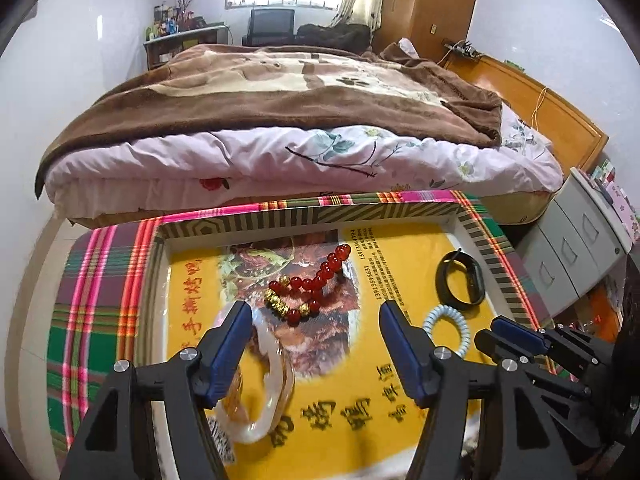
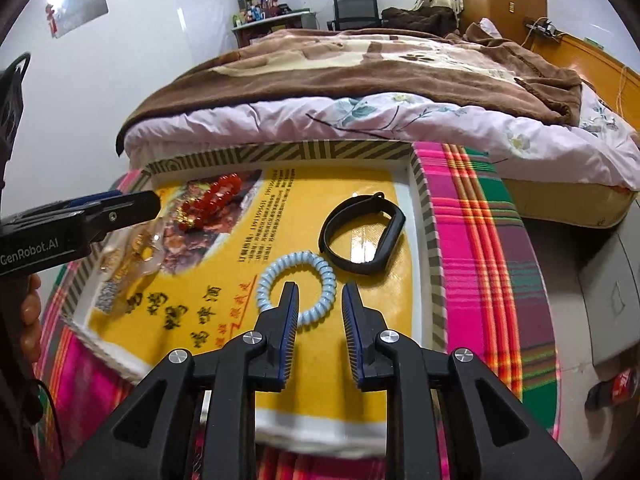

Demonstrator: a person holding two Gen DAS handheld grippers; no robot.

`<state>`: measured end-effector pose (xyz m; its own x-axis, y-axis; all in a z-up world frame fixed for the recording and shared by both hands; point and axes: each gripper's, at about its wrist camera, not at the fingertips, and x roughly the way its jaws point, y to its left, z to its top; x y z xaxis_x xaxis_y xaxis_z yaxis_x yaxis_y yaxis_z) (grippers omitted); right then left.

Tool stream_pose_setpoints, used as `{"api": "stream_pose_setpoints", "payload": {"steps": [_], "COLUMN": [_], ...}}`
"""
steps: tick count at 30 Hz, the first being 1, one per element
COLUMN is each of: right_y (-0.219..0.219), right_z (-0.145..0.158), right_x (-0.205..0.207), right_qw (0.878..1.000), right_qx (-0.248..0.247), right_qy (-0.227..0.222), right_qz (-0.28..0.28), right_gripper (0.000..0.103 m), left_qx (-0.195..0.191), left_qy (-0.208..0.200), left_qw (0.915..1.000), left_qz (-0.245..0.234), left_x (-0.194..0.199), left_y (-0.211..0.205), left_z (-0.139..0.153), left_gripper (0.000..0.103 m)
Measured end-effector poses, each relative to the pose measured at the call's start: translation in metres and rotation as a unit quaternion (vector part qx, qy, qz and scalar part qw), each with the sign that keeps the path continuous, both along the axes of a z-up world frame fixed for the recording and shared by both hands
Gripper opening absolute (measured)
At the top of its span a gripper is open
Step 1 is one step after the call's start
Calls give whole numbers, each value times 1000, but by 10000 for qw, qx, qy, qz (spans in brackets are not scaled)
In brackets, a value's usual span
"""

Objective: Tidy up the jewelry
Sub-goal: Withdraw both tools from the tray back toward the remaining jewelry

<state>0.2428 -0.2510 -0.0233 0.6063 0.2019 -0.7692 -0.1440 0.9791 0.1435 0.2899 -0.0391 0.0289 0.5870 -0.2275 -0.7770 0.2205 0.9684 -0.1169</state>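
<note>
While both hand-held grippers hover over the shallow striped box (image 2: 424, 184), you appear to be between a release and the next pick. The left hand-held gripper (image 1: 312, 312) stands wide open and holds nothing; the red bead bracelet (image 1: 316, 280) lies just ahead of its fingertips, and a clear plastic pouch (image 1: 264, 380) with gold pieces inside lies under its left finger. The right hand-held gripper (image 2: 318, 292) is partly open and empty; its left finger overlaps the pale blue coil band (image 2: 296, 284), with the black wristband (image 2: 362, 236) just beyond. Before closing, centre the band's cord between the pads and descend squarely. All four items rest on the yellow printed liner (image 2: 320, 380) inside the box, which sits on a plaid-covered worktop (image 2: 480, 240).
</note>
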Motion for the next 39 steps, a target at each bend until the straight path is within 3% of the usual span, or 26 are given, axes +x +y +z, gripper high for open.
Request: {"api": "stream_pose_setpoints", "payload": {"steps": [3, 7, 20, 25, 32, 39], "right_y": [-3, -5, -20, -26, -38, -31], "right_z": [7, 15, 22, 14, -13, -27], "right_x": [-13, -31, -92, -113, -124, -120], "right_qw": [9999, 9998, 9990, 9992, 9995, 9997], "right_qx": [111, 136, 221, 175, 108, 44], "right_qy": [-76, -161, -348, -331, -14, 157], "right_qz": [-8, -40, -150, -170, -308, -181], "right_gripper": [37, 37, 37, 38, 39, 39], "left_qx": [-67, 19, 20, 85, -180, -406], "left_qy": [-92, -339, -528, -524, -163, -13], "left_qw": [9999, 9994, 9986, 9986, 9996, 9992], "left_qz": [-5, -42, -74, -37, -139, 34], "left_x": [-17, -51, -135, -160, -186, -206], "left_y": [4, 6, 18, 25, 41, 58], "left_z": [9, 21, 27, 16, -18, -32], "left_gripper": [66, 66, 68, 68, 68, 71]}}
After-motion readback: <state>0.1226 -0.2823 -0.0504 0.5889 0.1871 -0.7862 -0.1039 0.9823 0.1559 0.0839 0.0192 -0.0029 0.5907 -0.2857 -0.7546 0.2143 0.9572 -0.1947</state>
